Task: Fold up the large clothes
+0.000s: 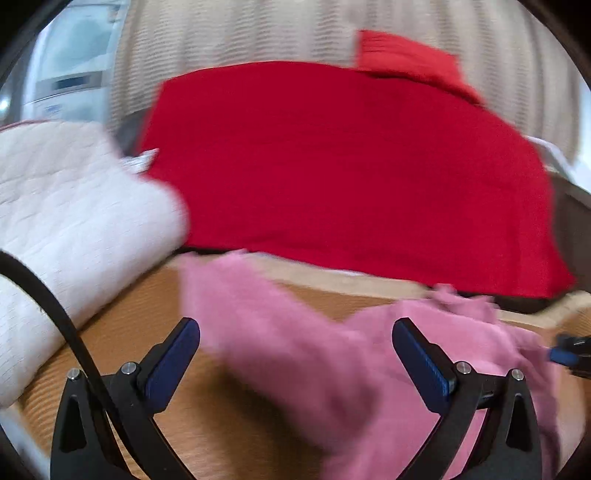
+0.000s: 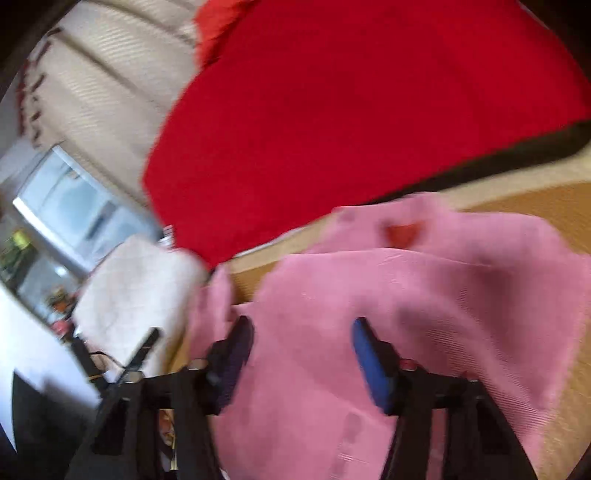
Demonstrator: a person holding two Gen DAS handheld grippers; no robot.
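Observation:
A pink garment (image 1: 295, 354) lies crumpled on a tan woven mat (image 1: 159, 387). My left gripper (image 1: 295, 326) hovers over its left part, open wide, with nothing pinched between its blue pads. At the right edge of the left wrist view, a blue pad of my right gripper (image 1: 563, 354) pokes in over the cloth. In the right wrist view the pink garment (image 2: 424, 295) rises in a fold, with a small red patch (image 2: 400, 232) near its far edge. My right gripper (image 2: 303, 322) stands partly open, cloth between its fingers and neither pad visibly pressing. Both views are blurred.
A large red blanket (image 1: 332, 166) lies just beyond the mat (image 2: 554, 206). White quilted bedding (image 1: 74, 221) is bunched at the left. A striped beige curtain (image 1: 258, 33) hangs behind, with a pale appliance (image 1: 70, 74) at the far left. A black cable (image 1: 55, 306) crosses the lower left.

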